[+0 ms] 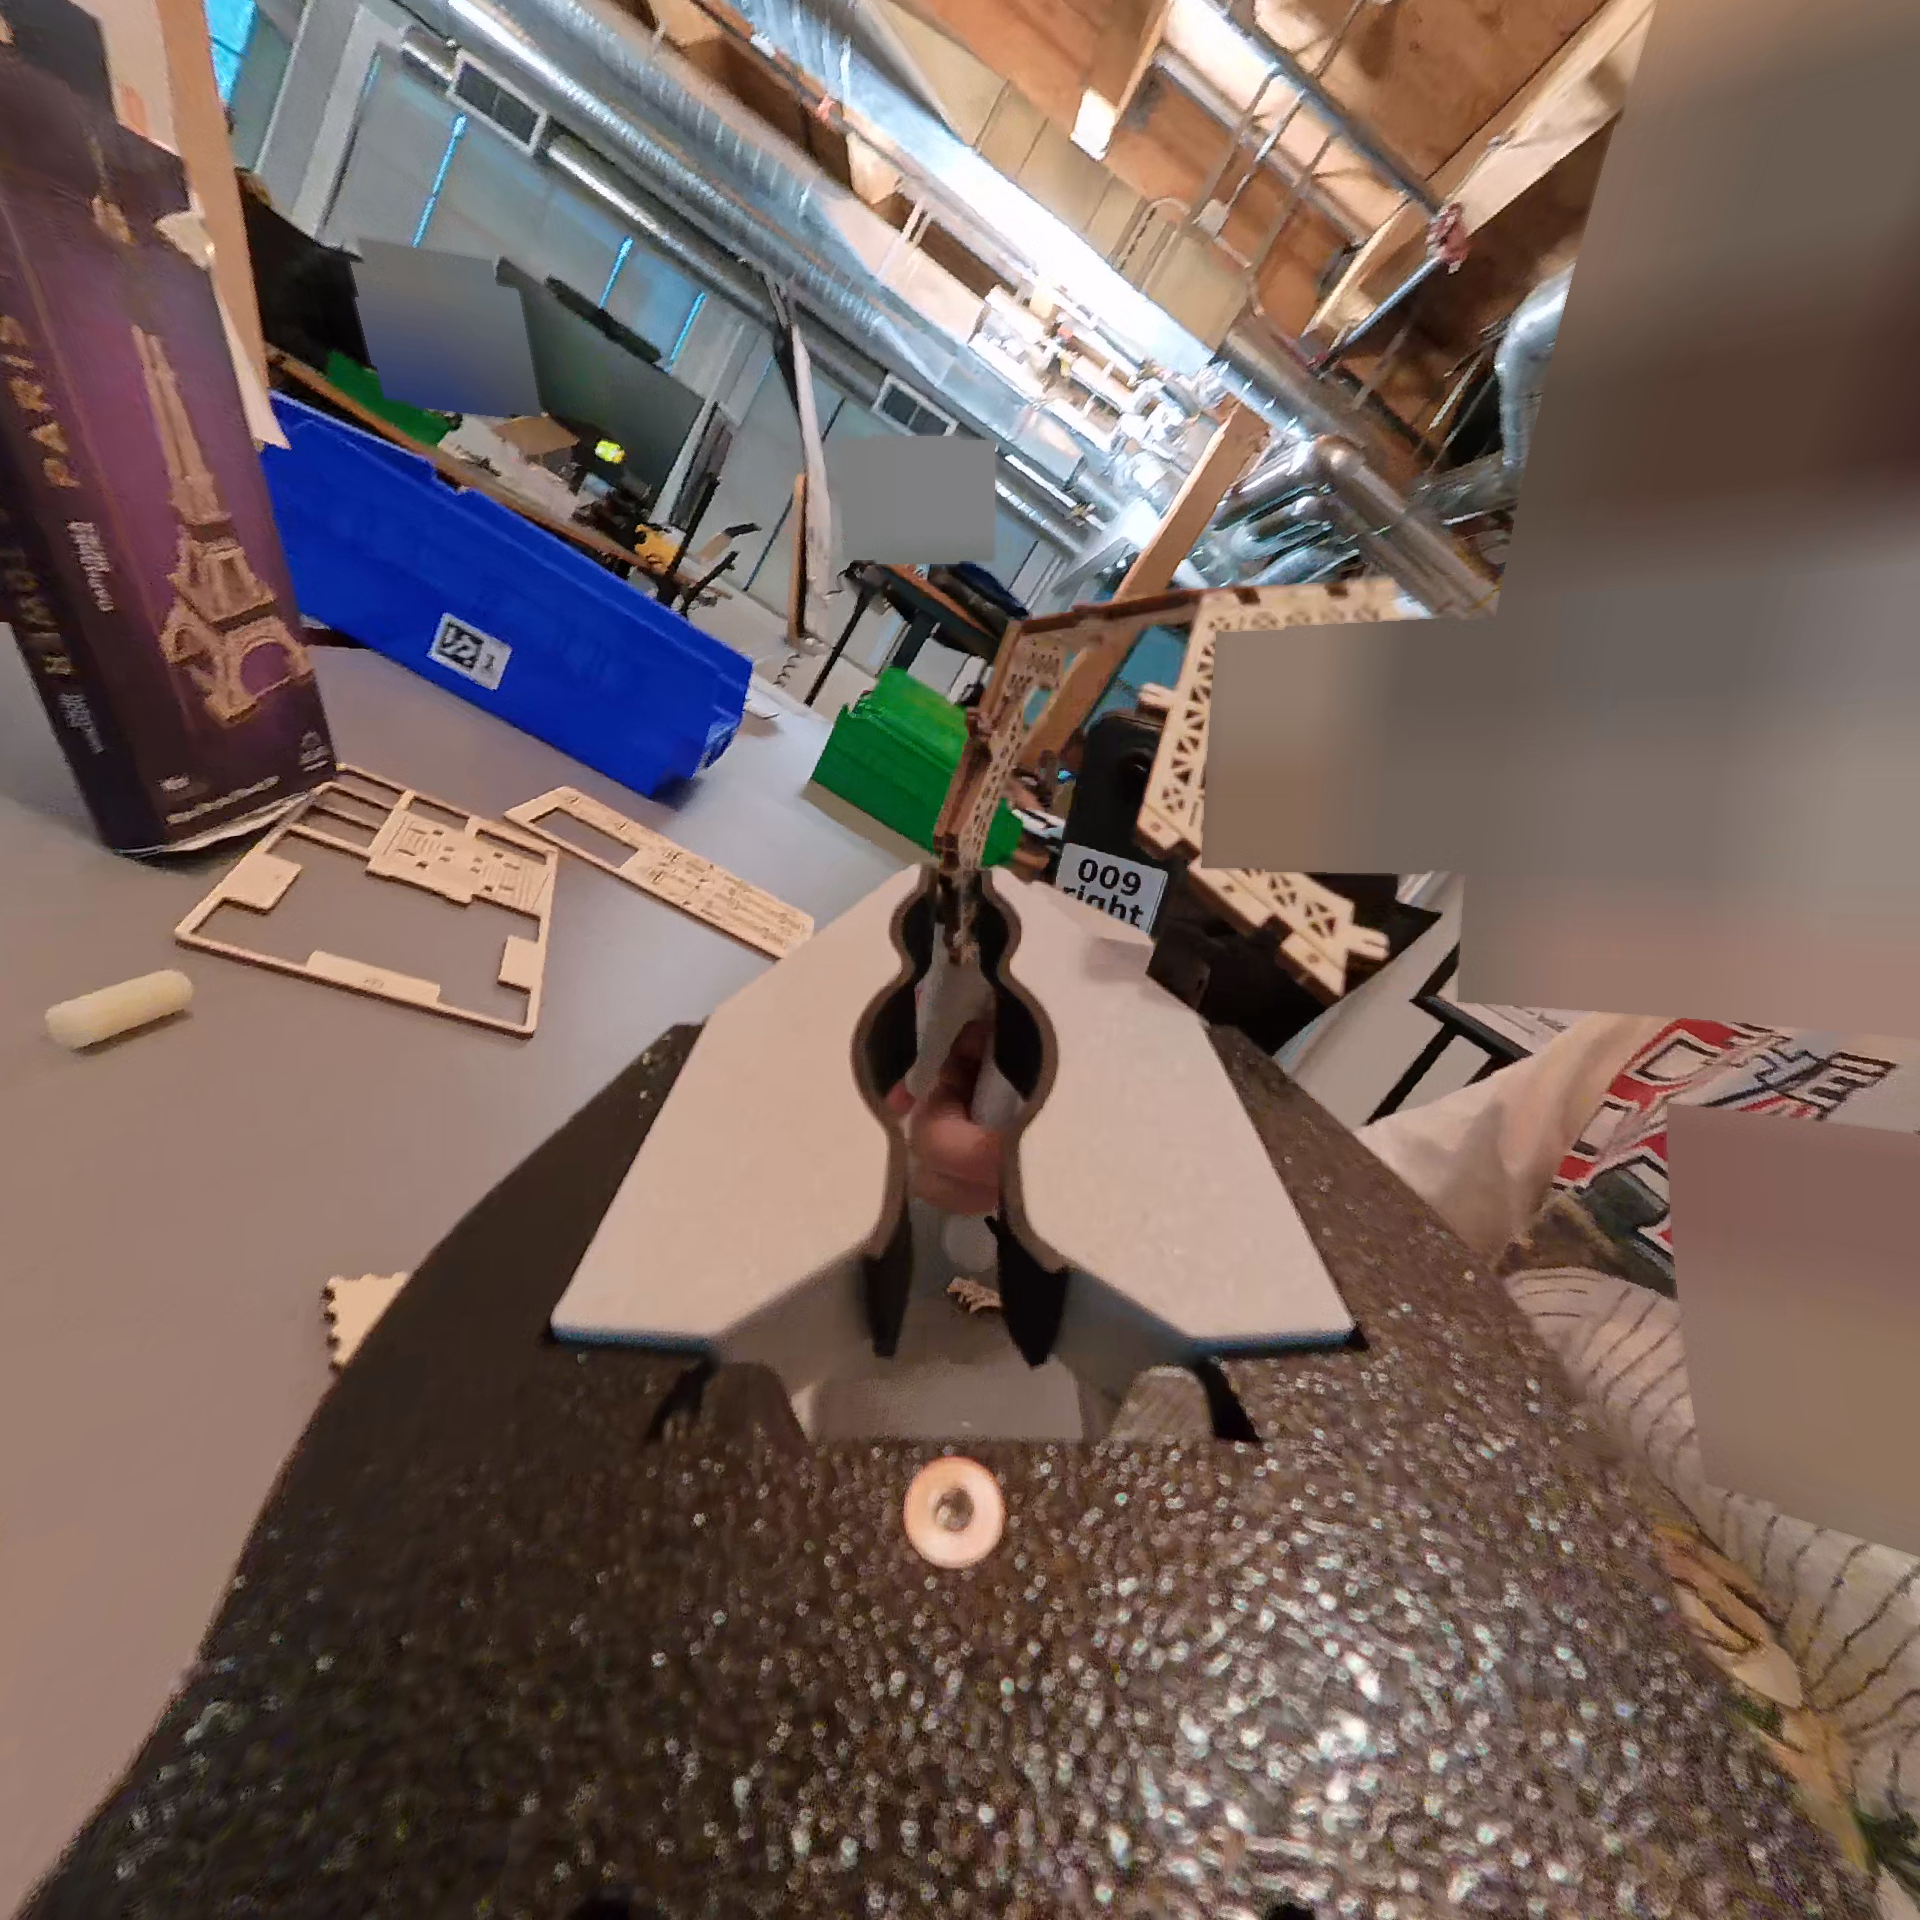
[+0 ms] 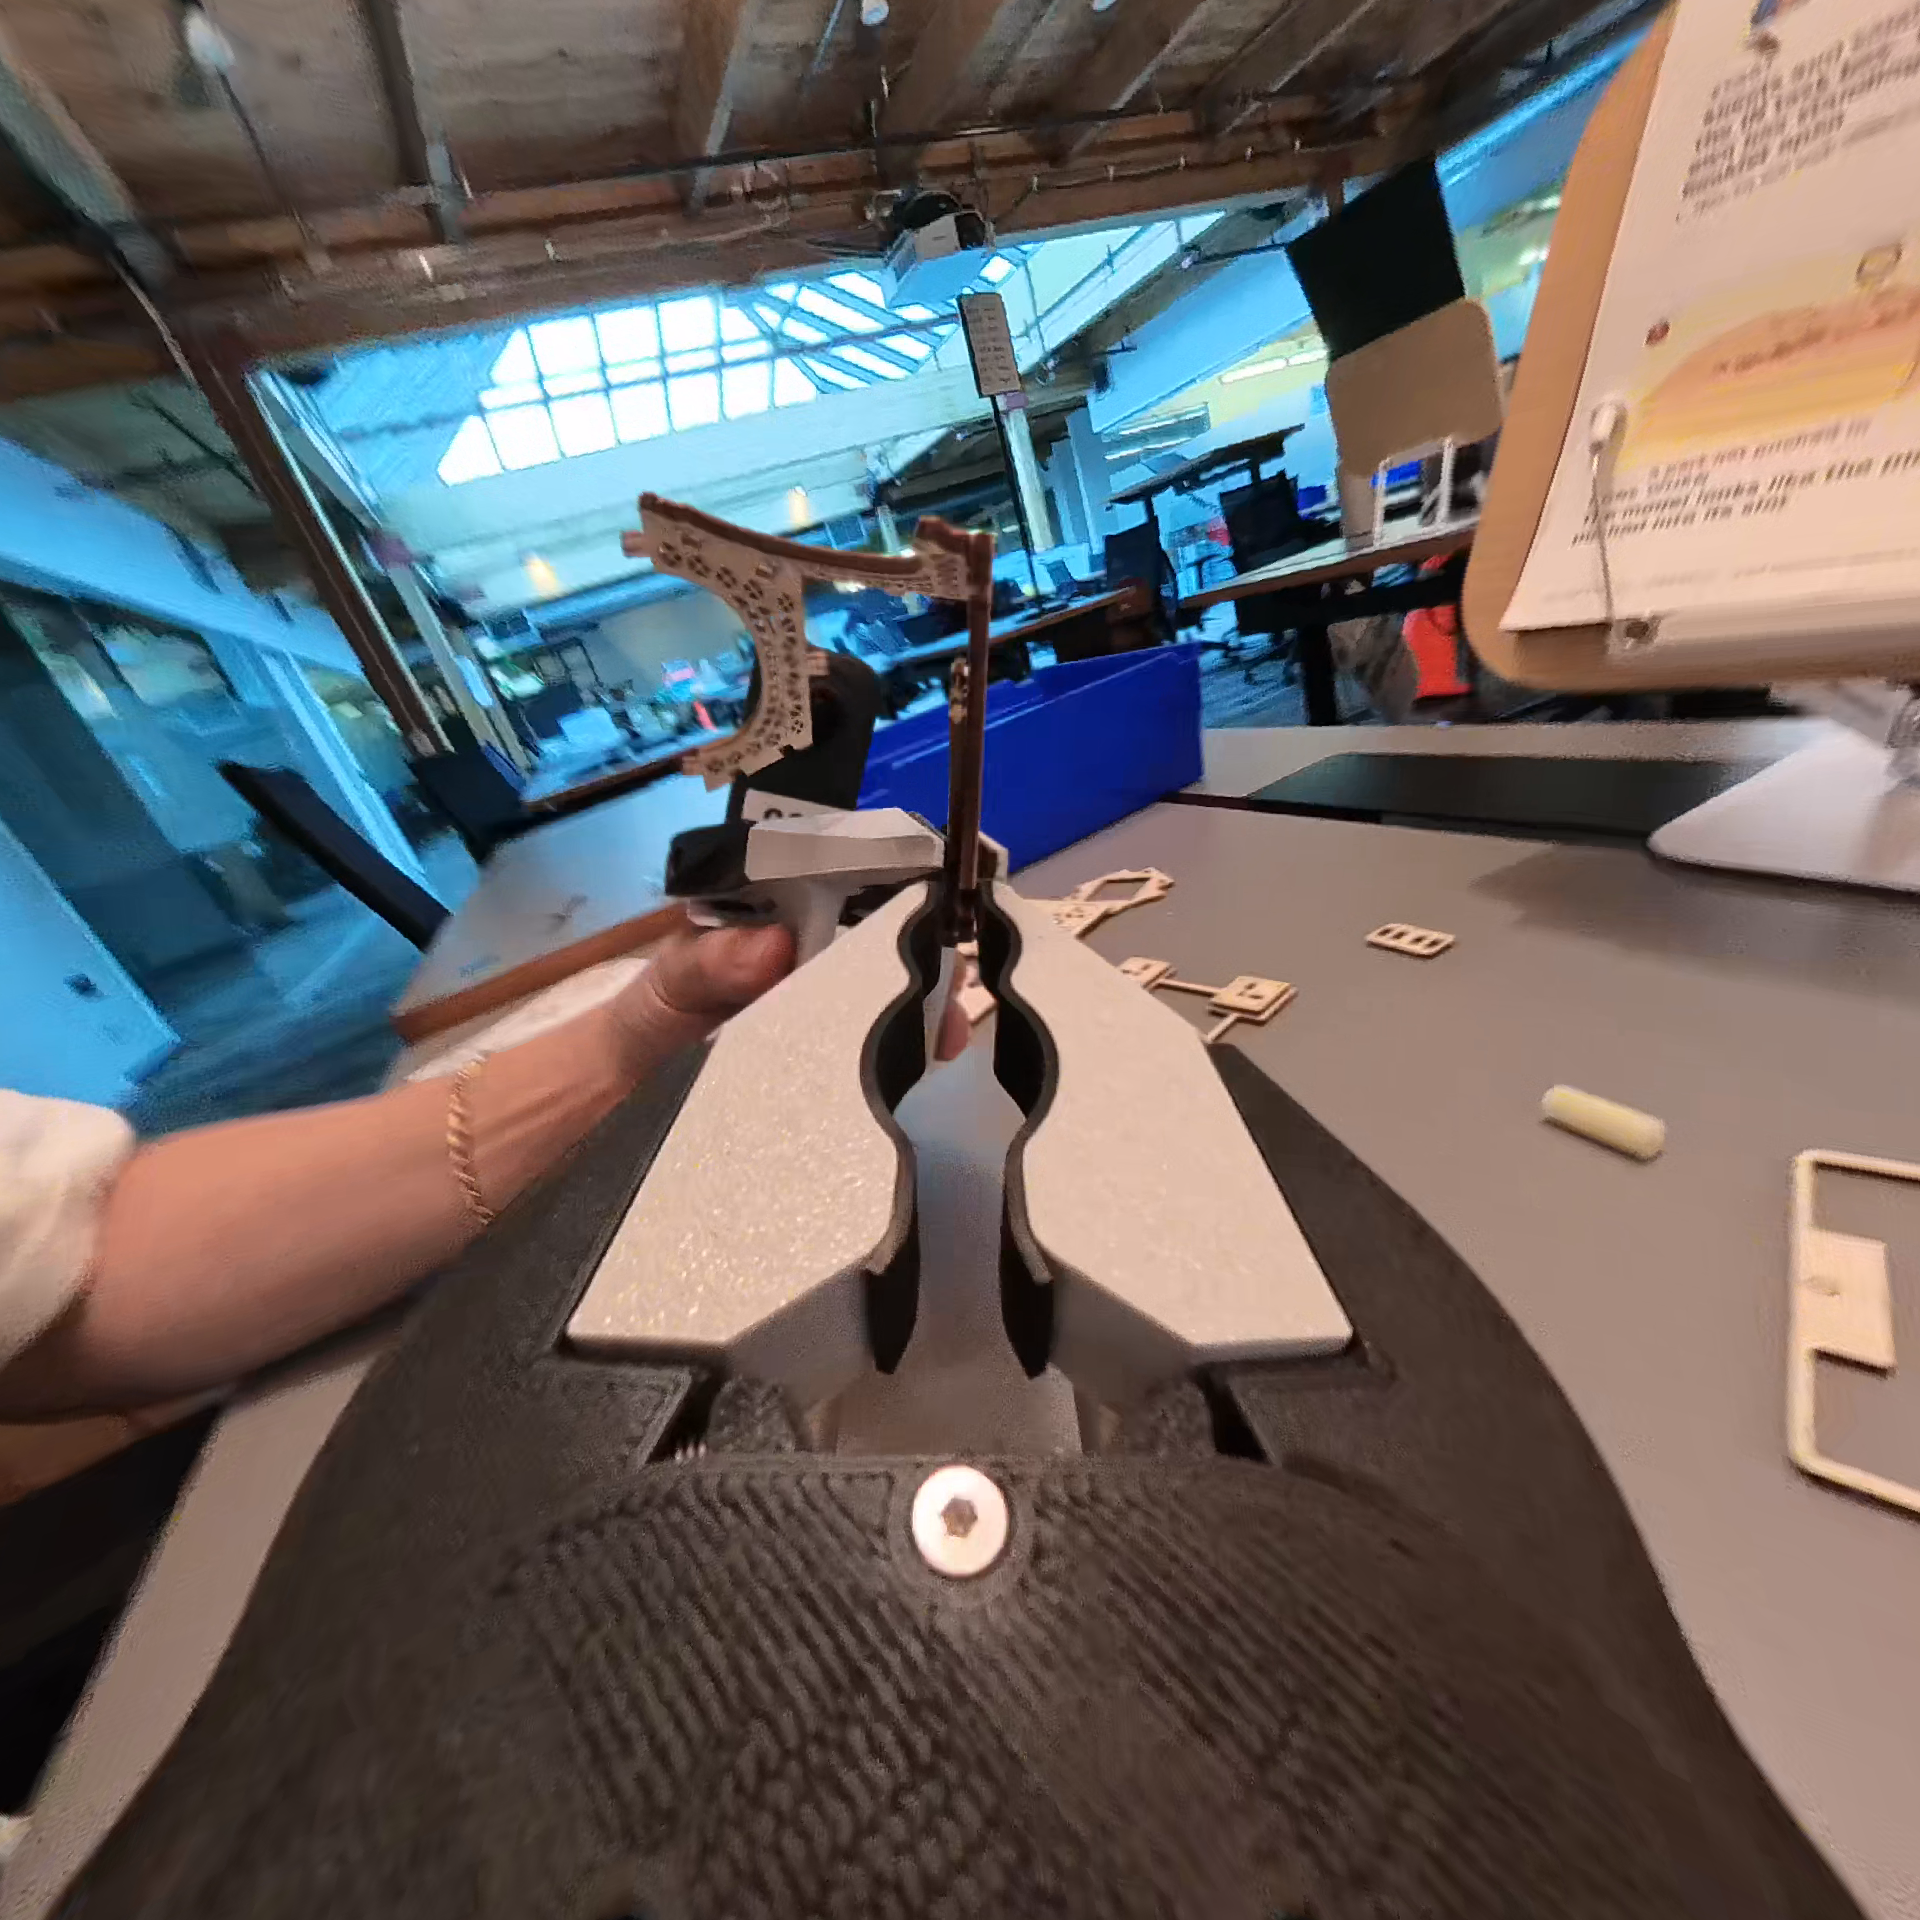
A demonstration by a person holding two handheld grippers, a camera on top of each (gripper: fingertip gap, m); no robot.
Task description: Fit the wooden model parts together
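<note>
1. The left gripper (image 1: 961,883) has its fingers (image 1: 800,1122) closed on a wooden arch part (image 1: 1013,727), which rises toward 12 o'clock from the tips, held above the worktop (image 1: 312,1143).
2. The right gripper (image 2: 961,904) has its fingers (image 2: 1132,1132) pinched on a thin dark wooden part (image 2: 975,707) seen edge-on and standing upright toward 12 o'clock.
3. In the right wrist view, the arch part (image 2: 748,644) sits at about 11 o'clock from that upright piece; their top ends meet, though whether they are fully joined cannot be told.
4. In the left wrist view, a pale lattice tower section (image 1: 1174,748) shows at 1 o'clock, partly hidden.
5. Spent wooden part sheets (image 1: 384,894) lie flat on the worktop at 10 o'clock in the left wrist view, with a small pale cylinder (image 1: 120,1006) at 9 o'clock.
6. A purple model box (image 1: 135,520) stands upright at far 10 o'clock, a blue bin (image 1: 499,592) beside it.
7. A person's forearm (image 2: 312,1195) reaches in from 9 o'clock in the right wrist view.
</note>
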